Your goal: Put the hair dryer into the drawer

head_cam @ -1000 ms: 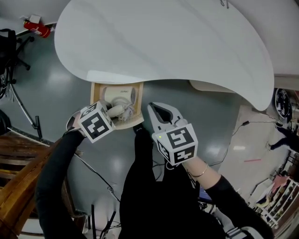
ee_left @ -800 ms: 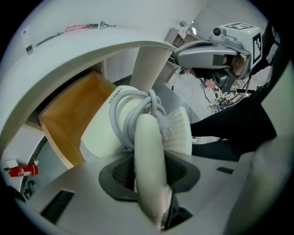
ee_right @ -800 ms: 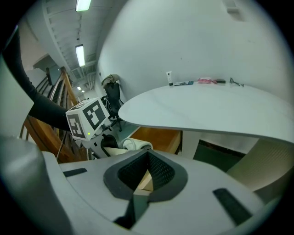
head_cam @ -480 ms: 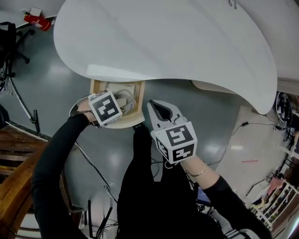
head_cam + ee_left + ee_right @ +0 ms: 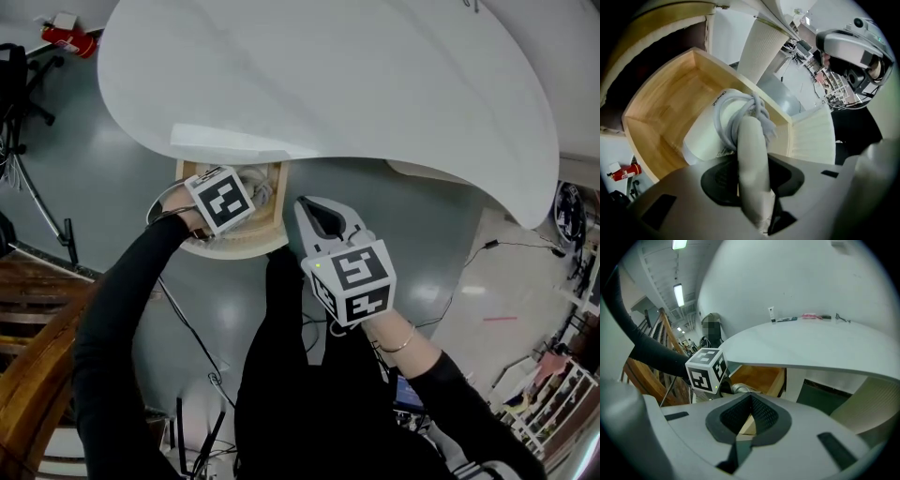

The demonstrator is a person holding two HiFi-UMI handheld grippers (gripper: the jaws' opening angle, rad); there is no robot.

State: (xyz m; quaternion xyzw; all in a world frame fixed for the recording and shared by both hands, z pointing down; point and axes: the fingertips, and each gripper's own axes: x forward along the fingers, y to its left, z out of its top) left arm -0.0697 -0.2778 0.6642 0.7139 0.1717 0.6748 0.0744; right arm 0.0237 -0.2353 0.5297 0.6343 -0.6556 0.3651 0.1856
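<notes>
The white hair dryer [image 5: 708, 137] has its grey cord [image 5: 740, 108] wound round it, and its body hangs low inside the open wooden drawer [image 5: 665, 101]. My left gripper [image 5: 752, 174] is shut on the dryer's handle [image 5: 751, 154] and points steeply down. In the head view that left gripper [image 5: 225, 199] sits over the drawer [image 5: 278, 208], hiding most of the dryer [image 5: 255, 191]. My right gripper [image 5: 319, 220] hovers beside the drawer's right front corner, jaws together and empty. The right gripper view shows the drawer [image 5: 761, 375] and the left gripper's marker cube [image 5: 707, 369].
The drawer sticks out from under a big white curved tabletop [image 5: 356, 84]. A ribbed white table leg [image 5: 761, 51] stands behind the drawer. Wooden stairs [image 5: 23, 319] are at the left, and cables [image 5: 197, 356] run across the grey floor.
My left gripper has moved over the drawer and sunk into it with the hair dryer. The right gripper has stayed put.
</notes>
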